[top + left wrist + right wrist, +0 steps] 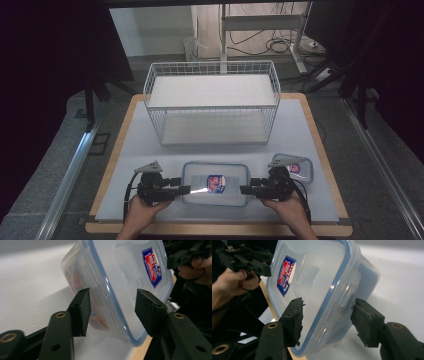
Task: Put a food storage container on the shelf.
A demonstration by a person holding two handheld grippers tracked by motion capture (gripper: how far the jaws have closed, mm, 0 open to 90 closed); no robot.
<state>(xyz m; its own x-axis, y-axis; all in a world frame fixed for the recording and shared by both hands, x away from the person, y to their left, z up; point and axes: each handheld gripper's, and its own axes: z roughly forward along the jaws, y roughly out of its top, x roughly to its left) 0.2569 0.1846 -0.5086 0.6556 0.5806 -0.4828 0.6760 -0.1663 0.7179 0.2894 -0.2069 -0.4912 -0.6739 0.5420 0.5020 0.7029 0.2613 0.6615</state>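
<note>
1. While the clear lidded container [215, 184] lies flat at the near middle of the table [150, 145], the left gripper [186, 190] sits at its left end and the right gripper [245, 189] at its right end.
2. Judged progress: approach done, and both claws straddle the box ends. Lifting and placing are left. The wire basket [150, 82] at the far middle looks the likely destination and has nothing in it yet.
3. A smaller lidded box [300, 169] waits just behind the right gripper, untouched.
4. Claw state: both stand roughly half-closed around the container's rim. I cannot tell whether the pads are pressing or just short of contact.
5. High view gives the layout: box, basket and both hands in line.
6. Left gripper view gives the near detail. One pad lies against the end wall by the latch flap and the other over the lid. Something orange-red [75, 280] shows through the wall.
7. Right gripper view gives the opposite end with the blue seal between its jaws. The lid's label [286, 275] is clear, and the other hand is beyond.
</note>
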